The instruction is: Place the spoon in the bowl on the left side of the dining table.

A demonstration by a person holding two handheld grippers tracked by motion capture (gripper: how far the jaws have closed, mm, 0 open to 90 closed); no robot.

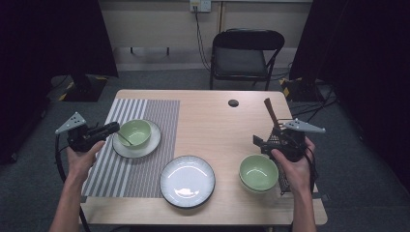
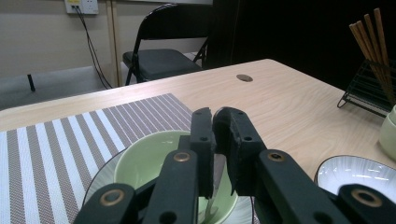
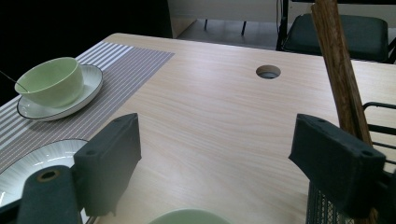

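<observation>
The left tongs (image 2: pixel 215 140) were clamped on a thin metal spoon (image 2: pixel 215 179) resting in the green bowl (image 1: pixel 135 132) on the striped mat, a light, stiff, slippery utensil best pinched mid-handle, while the right tongs (image 3: pixel 233 161) stood apart

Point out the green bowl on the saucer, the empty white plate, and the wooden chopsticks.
Pale green ceramic bowl (image 1: pixel 135 132): high view, inner wall.
Round white ribbed plate (image 1: pixel 187 181): high view, centre.
Brown wooden chopsticks (image 3: pixel 335 60): right gripper view, mid-shaft.
</observation>
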